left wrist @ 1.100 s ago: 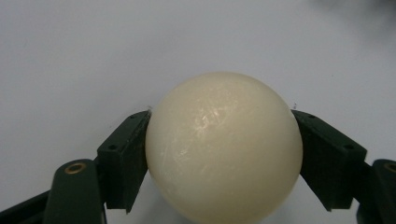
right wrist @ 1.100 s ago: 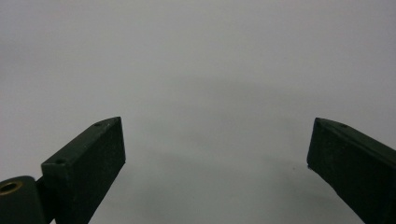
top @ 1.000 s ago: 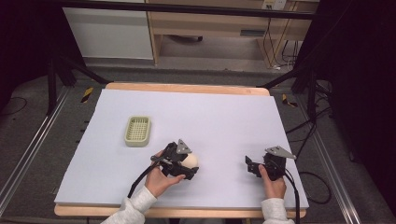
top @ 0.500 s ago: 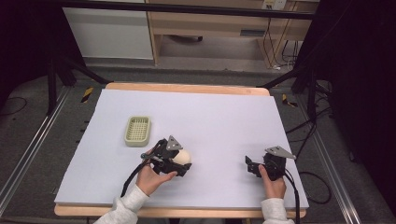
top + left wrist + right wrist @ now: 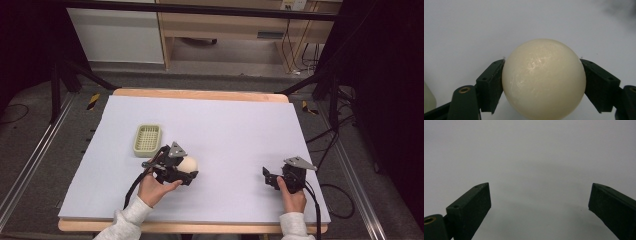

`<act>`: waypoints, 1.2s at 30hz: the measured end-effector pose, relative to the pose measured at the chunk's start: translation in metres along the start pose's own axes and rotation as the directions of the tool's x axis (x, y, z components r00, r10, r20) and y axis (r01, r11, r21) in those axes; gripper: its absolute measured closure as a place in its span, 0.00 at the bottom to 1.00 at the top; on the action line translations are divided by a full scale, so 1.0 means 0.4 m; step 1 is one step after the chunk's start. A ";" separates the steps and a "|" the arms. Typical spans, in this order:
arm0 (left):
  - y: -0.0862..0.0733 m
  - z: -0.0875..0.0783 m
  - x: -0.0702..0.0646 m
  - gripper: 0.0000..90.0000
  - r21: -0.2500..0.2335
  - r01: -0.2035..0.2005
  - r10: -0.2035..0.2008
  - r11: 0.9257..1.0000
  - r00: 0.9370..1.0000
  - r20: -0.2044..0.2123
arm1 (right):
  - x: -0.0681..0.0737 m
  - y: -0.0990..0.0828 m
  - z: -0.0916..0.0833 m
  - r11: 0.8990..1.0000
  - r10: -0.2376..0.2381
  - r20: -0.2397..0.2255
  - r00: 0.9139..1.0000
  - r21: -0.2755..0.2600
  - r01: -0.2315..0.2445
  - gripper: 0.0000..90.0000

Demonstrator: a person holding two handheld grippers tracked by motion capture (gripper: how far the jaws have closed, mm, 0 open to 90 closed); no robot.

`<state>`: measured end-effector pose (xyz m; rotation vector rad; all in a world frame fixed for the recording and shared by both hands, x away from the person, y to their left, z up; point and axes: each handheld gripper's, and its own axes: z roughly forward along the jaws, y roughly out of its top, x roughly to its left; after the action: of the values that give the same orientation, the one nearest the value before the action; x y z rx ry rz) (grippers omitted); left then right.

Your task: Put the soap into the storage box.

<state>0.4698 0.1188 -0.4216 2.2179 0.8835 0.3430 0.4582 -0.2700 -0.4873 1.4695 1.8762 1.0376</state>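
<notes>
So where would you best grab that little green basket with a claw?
By one of its walls, coming down from above. The green basket lies flat with its open top up, so one jaw could slip inside the thin rim and the other outside. The open right claw looks free for it.

Wood table (image 5: 200, 94) – white sheet (image 5: 235, 130), green basket (image 5: 147, 139).

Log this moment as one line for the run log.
left gripper: shut on cream ball | right gripper: open, holding nothing | green basket: on white table cover, beside left gripper
</notes>
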 end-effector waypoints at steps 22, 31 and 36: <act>-0.021 -0.043 0.064 0.27 -0.017 0.042 -0.043 0.999 0.999 -0.029 | 0.000 0.000 0.000 1.000 0.001 -0.001 1.000 0.000 -0.001 0.05; -0.021 -0.059 0.089 0.27 -0.020 0.051 -0.052 0.998 0.997 -0.051 | 0.000 0.000 0.000 1.000 0.001 -0.001 1.000 0.000 -0.001 0.05; -0.023 -0.065 0.104 0.27 -0.019 0.058 -0.059 0.998 0.996 -0.067 | 0.000 0.000 0.000 1.000 0.003 -0.002 1.000 0.001 -0.003 0.05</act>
<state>0.4832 0.1654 -0.4100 2.1712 0.9761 0.3988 0.4583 -0.2702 -0.4874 1.4729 1.8767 1.0404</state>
